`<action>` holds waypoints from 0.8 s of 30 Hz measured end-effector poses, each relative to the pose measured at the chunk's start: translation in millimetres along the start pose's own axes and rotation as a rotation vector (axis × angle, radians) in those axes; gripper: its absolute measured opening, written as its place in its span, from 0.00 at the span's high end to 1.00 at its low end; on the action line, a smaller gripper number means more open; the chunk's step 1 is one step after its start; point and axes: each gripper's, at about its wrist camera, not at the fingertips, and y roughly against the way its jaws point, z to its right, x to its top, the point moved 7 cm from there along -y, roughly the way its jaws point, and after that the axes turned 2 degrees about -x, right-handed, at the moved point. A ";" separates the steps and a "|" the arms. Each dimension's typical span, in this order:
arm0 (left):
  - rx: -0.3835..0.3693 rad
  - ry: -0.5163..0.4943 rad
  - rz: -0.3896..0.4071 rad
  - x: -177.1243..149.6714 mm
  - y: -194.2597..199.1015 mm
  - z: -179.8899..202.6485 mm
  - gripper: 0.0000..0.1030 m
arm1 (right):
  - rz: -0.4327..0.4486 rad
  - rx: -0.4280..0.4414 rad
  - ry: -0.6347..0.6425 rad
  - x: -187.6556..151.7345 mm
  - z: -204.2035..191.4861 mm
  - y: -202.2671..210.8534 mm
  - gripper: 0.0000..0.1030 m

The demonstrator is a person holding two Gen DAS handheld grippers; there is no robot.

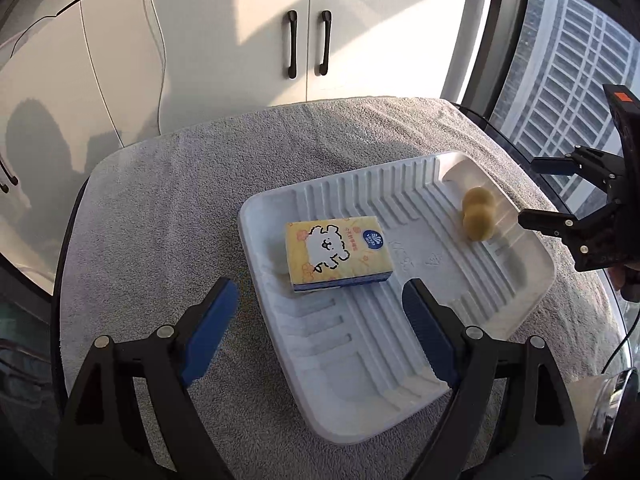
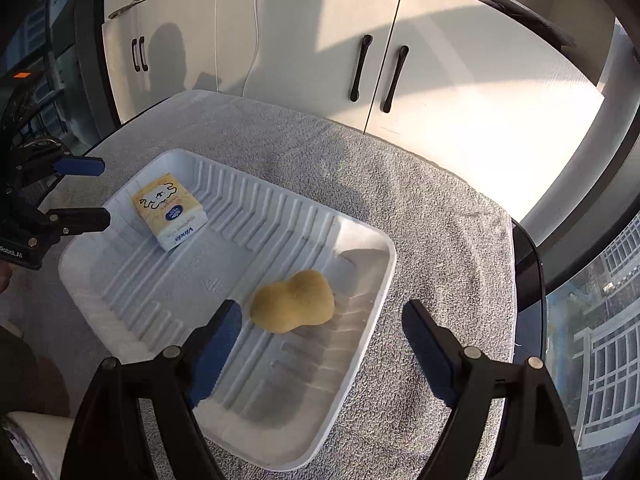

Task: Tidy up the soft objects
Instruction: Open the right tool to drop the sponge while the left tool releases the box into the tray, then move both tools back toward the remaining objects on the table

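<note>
A white ribbed tray lies on a grey towel that covers the table. In the tray rests a yellow tissue pack with a cartoon animal on it. A tan peanut-shaped sponge lies at the tray's other end. My left gripper hovers open just above and short of the tissue pack, apart from it. Above the sponge, my right gripper stands open and holds nothing.
White cabinet doors with black handles stand behind the table. A large window runs along the right side. Thin cables hang over the cabinets. The table's dark rim shows past the towel.
</note>
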 end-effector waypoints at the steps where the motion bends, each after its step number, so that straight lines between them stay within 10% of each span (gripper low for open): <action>1: -0.001 0.010 0.003 -2.9 4.0 -2.1 0.18 | 0.001 -0.003 -0.004 -1.4 0.8 3.6 0.18; 24: 0.057 0.096 0.110 -114.4 139.7 -18.9 0.06 | 0.088 -0.007 -0.120 -81.3 1.2 127.6 0.17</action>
